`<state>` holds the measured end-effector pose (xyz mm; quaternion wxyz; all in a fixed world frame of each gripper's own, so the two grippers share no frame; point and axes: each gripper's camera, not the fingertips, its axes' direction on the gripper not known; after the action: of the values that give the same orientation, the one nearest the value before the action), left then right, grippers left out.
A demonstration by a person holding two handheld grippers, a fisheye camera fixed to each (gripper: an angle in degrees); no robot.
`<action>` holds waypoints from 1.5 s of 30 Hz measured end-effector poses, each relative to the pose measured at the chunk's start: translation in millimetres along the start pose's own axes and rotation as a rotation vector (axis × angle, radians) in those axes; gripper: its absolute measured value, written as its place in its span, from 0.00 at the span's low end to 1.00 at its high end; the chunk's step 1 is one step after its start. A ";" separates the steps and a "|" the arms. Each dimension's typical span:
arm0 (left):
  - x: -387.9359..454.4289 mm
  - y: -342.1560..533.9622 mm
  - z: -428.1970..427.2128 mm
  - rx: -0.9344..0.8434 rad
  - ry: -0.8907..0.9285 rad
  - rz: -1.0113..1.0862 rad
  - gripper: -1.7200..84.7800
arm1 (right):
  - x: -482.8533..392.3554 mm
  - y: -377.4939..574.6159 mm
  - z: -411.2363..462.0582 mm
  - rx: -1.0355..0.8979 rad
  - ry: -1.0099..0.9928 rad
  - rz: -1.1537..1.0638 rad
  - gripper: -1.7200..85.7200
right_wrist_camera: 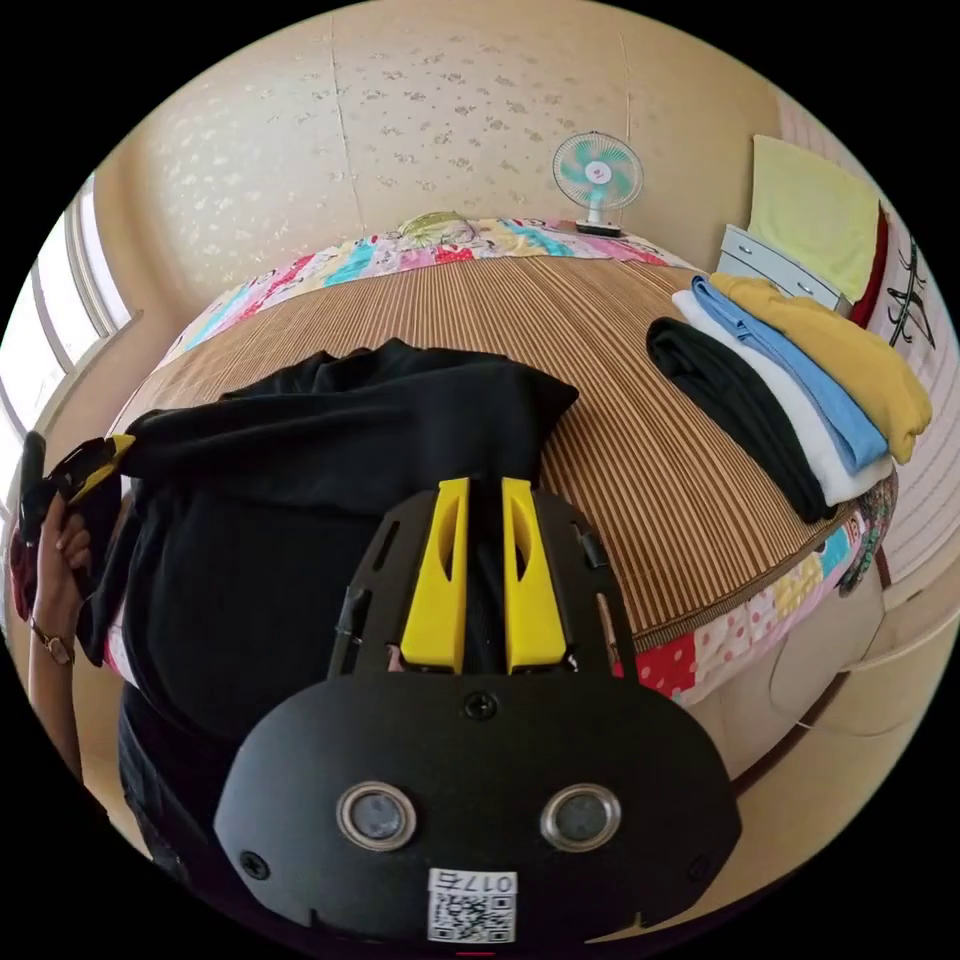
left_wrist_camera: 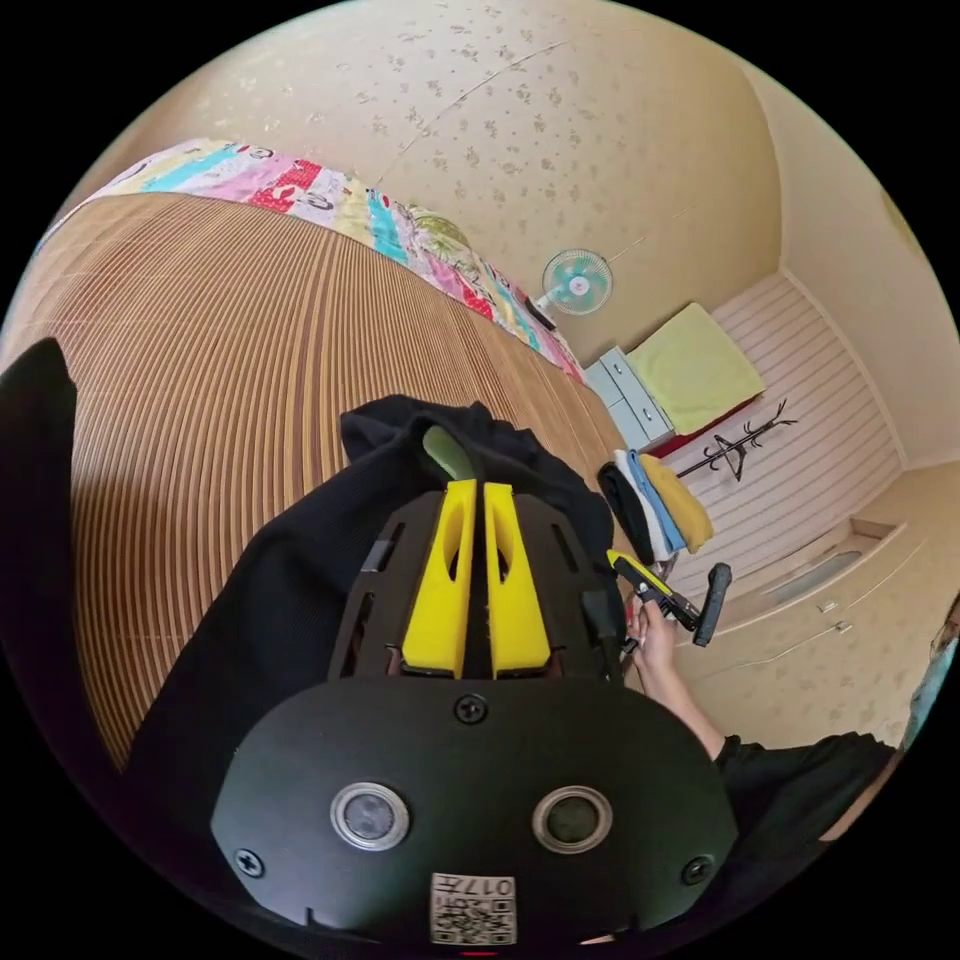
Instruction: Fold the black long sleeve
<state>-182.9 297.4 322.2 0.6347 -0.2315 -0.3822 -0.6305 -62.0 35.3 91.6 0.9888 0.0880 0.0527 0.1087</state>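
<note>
On the striped mat of the bed, the black shirt hangs partly lifted, its far part resting on the mat. The left gripper has its jaws together on a bunched edge; the right gripper is clamped on another edge. Risk: the bunched grip may slip or twist, leaving creases. The stack of folded clothes lies near and could be dragged.
</note>
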 end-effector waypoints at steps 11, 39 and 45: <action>-39.7 186.0 -169.4 0.310 -0.245 -0.231 0.10 | 18.9 24.9 29.0 0.043 -0.094 0.037 0.04; -140.0 343.4 -166.3 0.498 -0.010 -0.702 0.13 | 82.6 34.9 32.3 0.092 -0.375 0.147 0.03; -43.9 306.4 -223.7 0.661 0.001 -0.347 0.08 | 82.6 33.7 32.9 0.095 -0.380 0.149 0.03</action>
<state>163.6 181.2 211.4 0.5592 0.0544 -0.5982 -0.5714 15.3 80.9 123.1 0.9649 0.1571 -0.1361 0.1603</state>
